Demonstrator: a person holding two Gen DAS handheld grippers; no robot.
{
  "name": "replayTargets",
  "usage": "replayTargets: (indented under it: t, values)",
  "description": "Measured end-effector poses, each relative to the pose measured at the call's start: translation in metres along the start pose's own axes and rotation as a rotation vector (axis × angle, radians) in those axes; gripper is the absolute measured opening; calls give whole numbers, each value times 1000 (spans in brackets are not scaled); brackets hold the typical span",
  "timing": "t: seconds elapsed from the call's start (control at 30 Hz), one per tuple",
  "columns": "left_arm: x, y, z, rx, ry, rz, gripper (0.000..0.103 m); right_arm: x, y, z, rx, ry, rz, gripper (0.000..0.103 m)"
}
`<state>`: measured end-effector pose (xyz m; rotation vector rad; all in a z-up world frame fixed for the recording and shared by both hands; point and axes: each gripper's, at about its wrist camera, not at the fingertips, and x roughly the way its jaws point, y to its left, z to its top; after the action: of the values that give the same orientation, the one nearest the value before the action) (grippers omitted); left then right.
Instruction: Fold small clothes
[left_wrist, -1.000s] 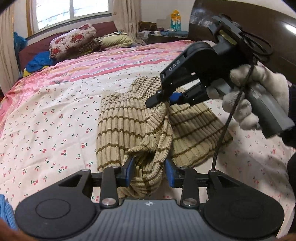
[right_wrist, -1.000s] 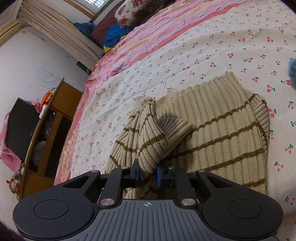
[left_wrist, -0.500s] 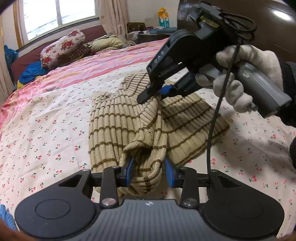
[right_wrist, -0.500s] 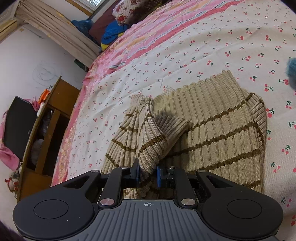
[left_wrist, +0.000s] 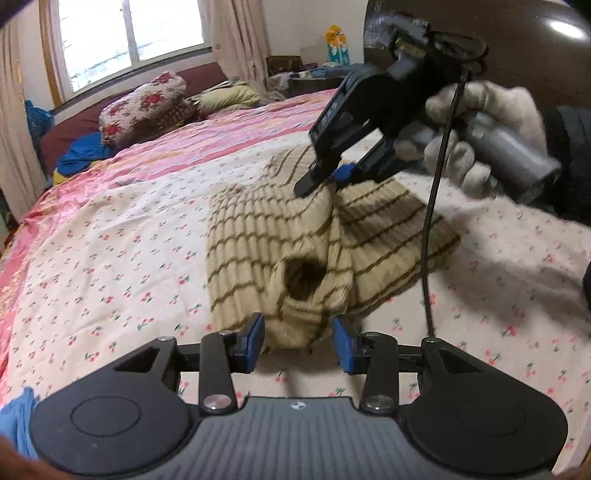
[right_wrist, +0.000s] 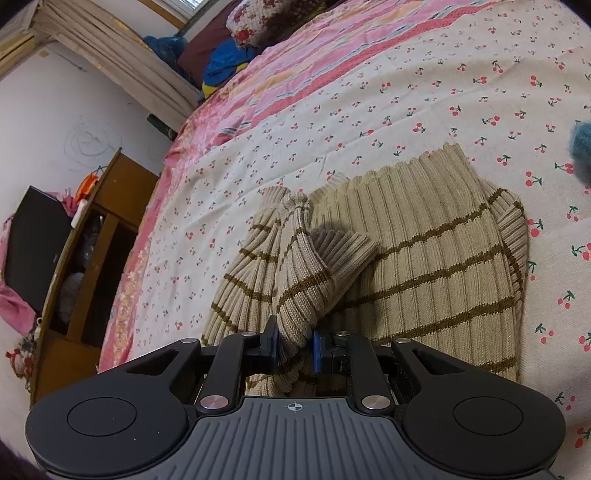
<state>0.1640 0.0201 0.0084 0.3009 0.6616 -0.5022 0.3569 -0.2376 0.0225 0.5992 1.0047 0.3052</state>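
Ribbed beige knit, banded with thin brown stripes: a small sweater (right_wrist: 436, 258) spread on the bed (right_wrist: 406, 92), part flat, part bunched. Soft, stretchy, thick enough to hold a rounded roll instead of a crisp crease.

Sleeve (right_wrist: 306, 273) lifted off the body panel and pinched by the right gripper (right_wrist: 295, 347), blue pads pressed hard into the fabric from both sides; held up and slanted, probably to carry it across the torso for the fold. In the left view, same gripper (left_wrist: 332, 177) high over the garment, gripped by a white-gloved hand (left_wrist: 476, 140), black cable hanging down in front.

Left gripper (left_wrist: 299, 341) low at the near end, jaws opening: cuff (left_wrist: 303, 295) between the blue pads yet clear of both, so let go rather than gripped. Cuff mouth gaping round and dark, rim rolled outward, resting on the sheet. Likely dropped here so the sleeve end lies where wanted while the other side keeps tension.

Sheet: smooth cream cotton dotted with red cherries, pink striped panel beyond. Floral pillow (left_wrist: 144, 103) at the far end, well apart.
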Motion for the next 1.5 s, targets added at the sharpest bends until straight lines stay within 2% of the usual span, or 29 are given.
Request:
replayTargets:
  t: [0.3, 0.4, 0.5, 0.63, 0.9, 1.2, 1.5]
  values:
    - [13, -10, 6, -13, -4, 26, 45, -1, 1, -1, -4, 1, -7, 17]
    - [16, -11, 8, -28, 9, 35, 29, -2, 0, 1, -7, -2, -6, 17]
    - [16, -7, 9, -72, 12, 24, 24, -3, -1, 1, -9, -2, -4, 17]
    - [11, -4, 14, -109, 4, 20, 22, -5, -1, 1, -15, -9, 0, 17]
    - [2, -13, 28, -104, -18, -14, 21, -14, -1, 6, -32, -33, 4, 17]
    - [2, -20, 46, -144, -57, -95, 18, -31, -1, 15, -80, -67, 1, 16]
    - [15, -40, 73, -162, -101, -202, 18, -54, -18, 36, -117, -114, -35, 15]
